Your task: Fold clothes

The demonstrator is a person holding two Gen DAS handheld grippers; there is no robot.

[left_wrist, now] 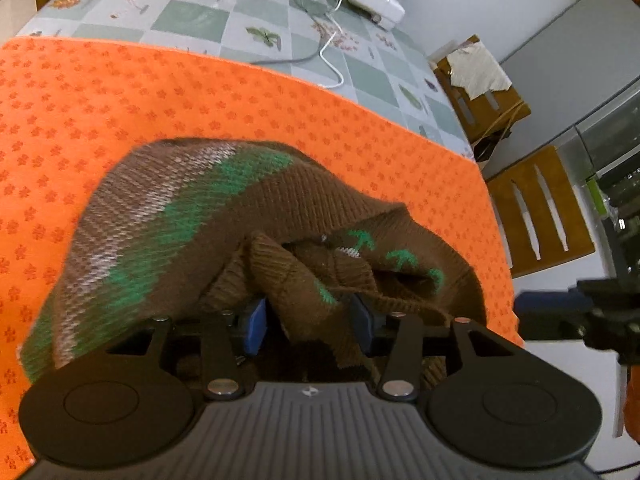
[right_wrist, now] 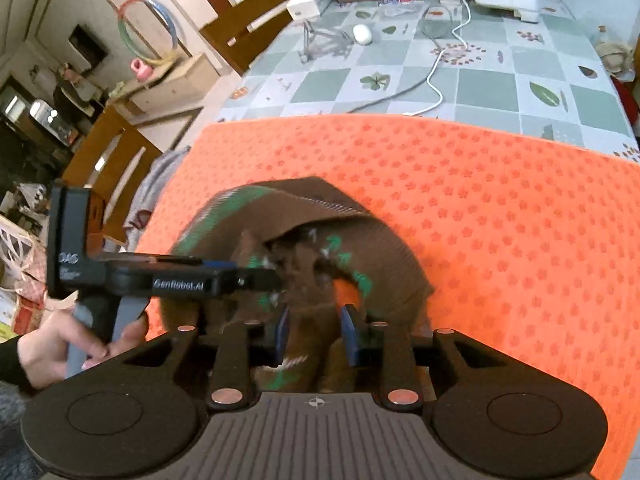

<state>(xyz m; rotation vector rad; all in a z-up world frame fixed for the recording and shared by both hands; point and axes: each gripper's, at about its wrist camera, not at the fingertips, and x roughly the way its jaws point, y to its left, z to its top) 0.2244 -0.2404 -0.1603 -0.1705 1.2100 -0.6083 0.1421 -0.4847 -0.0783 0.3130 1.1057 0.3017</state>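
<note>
Sweater (left_wrist: 180, 216) — soft, limp knit; both my tools (left_wrist: 308, 312) (right_wrist: 314, 330) pinch bunched folds — regrip at hem.

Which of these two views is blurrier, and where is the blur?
Right wrist view: the sweater is heavily motion-smeared, its green pattern streaked; the orange mat stays fairly sharp. Left wrist view: the sweater's knit is mostly crisp, soft only at its left edge.

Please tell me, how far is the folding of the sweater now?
Done: nothing looks folded. In hand: the brown sweater is bunched on the orange cloth, with knit between the left tongs and right tongs. Left: spread and fold it.
</note>
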